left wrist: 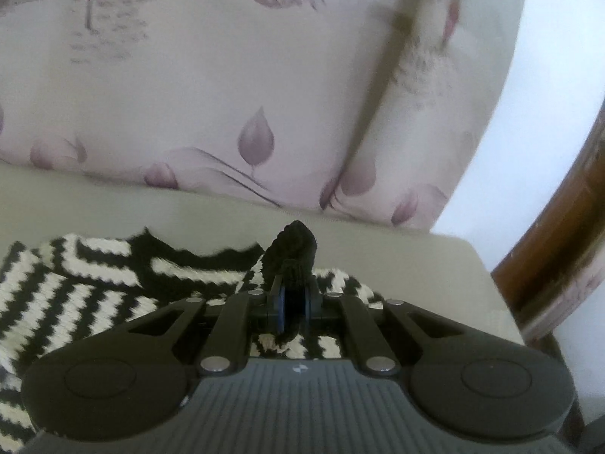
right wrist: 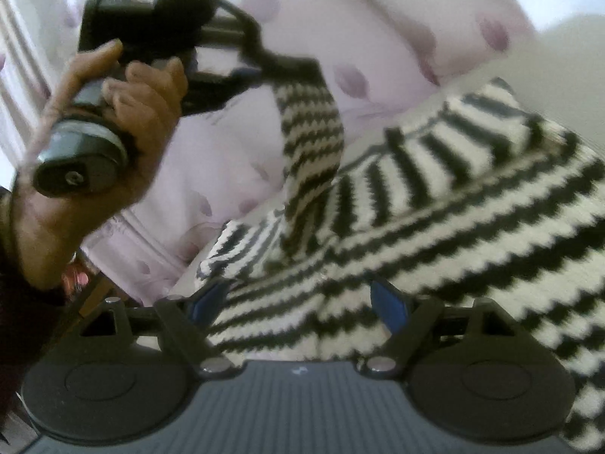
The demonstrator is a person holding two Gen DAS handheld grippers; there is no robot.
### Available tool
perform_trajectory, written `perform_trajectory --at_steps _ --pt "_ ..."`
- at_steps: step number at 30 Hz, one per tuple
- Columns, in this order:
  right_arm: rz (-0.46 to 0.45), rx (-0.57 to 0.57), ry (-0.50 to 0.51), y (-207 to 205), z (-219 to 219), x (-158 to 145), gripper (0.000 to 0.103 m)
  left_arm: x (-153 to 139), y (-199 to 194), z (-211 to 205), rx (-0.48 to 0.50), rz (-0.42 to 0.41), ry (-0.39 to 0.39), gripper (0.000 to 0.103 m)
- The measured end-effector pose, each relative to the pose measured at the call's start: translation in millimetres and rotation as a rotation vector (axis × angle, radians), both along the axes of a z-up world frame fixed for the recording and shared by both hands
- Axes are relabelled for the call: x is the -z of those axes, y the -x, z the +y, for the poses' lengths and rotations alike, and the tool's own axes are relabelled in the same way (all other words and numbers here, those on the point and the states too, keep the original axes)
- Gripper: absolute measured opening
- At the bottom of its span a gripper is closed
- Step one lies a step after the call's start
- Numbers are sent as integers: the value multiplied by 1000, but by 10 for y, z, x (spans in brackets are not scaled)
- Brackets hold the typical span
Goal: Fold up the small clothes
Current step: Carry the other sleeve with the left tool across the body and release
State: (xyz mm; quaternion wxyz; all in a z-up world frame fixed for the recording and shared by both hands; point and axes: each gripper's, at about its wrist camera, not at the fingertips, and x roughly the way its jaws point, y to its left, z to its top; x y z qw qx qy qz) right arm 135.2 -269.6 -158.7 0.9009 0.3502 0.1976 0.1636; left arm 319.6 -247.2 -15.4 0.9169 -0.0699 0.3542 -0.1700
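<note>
Mid-fold, left gripper (left wrist: 294, 299) clamped on the black cuff (left wrist: 293, 255) of the striped sweater (right wrist: 453, 204), lifting that sleeve above the body spread on the sofa seat (left wrist: 397, 261), probably to lay it inward, while right gripper (right wrist: 298, 302) hangs released over the hem.

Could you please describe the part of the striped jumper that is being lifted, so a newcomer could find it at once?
On the plain beige seat cushion before the floral backrest lies a black-and-white zigzag-striped knitted jumper. Its narrow striped sleeve rises off it, unlike the flat body, its solid black cuff pinched in the left claw.
</note>
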Motion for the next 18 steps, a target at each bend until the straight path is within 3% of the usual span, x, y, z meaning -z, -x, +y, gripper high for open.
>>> perform_trajectory --at_steps 18 --pt "1 62 -73 310 -517 66 84 676 -138 -689 59 85 -27 9"
